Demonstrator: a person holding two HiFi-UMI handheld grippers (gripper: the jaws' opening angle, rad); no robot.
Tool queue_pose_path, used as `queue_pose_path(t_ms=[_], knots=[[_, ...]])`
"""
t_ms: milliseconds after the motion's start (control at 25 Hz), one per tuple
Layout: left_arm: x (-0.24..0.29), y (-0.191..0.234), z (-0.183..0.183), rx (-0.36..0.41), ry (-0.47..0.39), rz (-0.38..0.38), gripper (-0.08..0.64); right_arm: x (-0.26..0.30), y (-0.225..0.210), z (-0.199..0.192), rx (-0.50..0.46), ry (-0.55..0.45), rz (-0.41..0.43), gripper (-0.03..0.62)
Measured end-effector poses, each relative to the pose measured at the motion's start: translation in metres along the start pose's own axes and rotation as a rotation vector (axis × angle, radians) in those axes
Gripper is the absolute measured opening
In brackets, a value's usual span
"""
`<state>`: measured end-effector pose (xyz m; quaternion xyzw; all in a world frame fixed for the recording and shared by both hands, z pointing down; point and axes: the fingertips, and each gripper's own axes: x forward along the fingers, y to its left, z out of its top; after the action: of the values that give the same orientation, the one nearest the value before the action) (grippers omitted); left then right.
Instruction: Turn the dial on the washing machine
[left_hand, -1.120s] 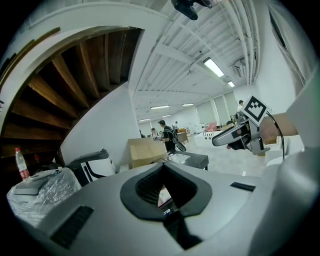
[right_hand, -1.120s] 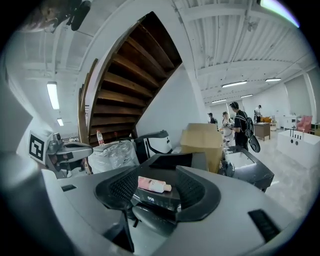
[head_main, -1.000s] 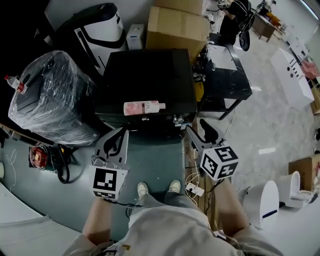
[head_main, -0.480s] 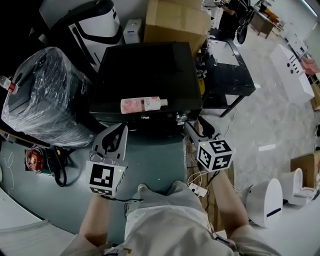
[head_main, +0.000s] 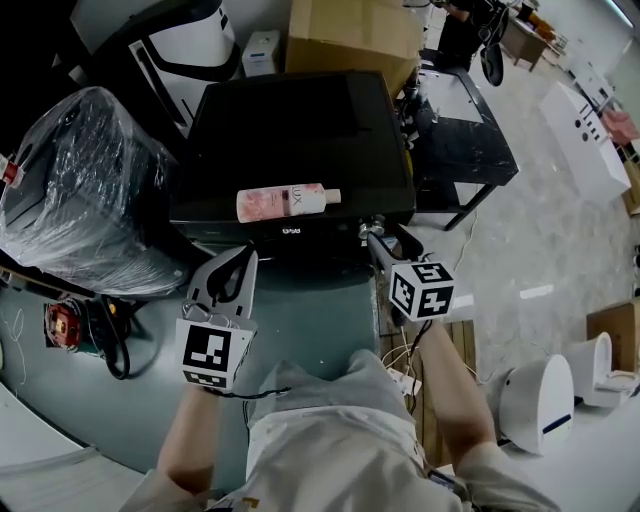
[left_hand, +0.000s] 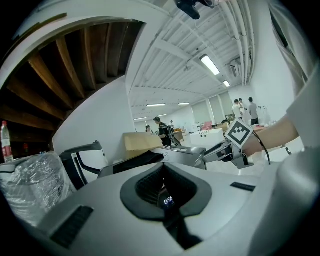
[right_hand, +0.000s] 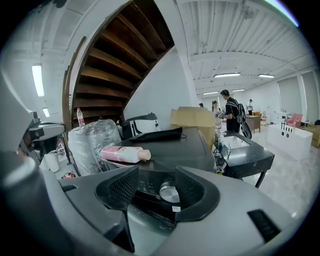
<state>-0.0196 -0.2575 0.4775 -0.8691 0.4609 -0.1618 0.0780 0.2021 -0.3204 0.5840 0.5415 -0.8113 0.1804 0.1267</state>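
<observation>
Now the silver dial (right_hand: 170, 192), rigid and probably smooth, is seen on the washing machine (head_main: 290, 130) front, at twelve o'clock from the right gripper (right_hand: 156, 175), spread wide and empty. Its rim should be pinched. The left gripper (left_hand: 164, 172) is closed, idle.

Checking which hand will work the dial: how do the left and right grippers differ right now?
Jaws: the right gripper has them wide apart, while the left gripper has them together. Aim: the right gripper frames the silver dial, while the left gripper looks at the lit display. Both are empty and point at the washing machine.
</observation>
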Motion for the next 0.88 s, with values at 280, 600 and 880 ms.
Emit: queue_pose_path(t_ms=[280,600,880], knots=[[0.014,-0.003,-0.032,-0.017,0.007,-0.026,0.018,0.037,-0.022,-0.037,0.036,0.040,-0.033,0.252],[0.021,-0.001,-0.056,-0.035,0.035,-0.017,0.018,0.067,-0.039,-0.059,0.060,0.074,-0.056,0.252],[0.027,-0.002,-0.066,-0.083,0.061,-0.021,0.018,0.072,-0.037,-0.060,-0.009,0.097,-0.049,0.241]])
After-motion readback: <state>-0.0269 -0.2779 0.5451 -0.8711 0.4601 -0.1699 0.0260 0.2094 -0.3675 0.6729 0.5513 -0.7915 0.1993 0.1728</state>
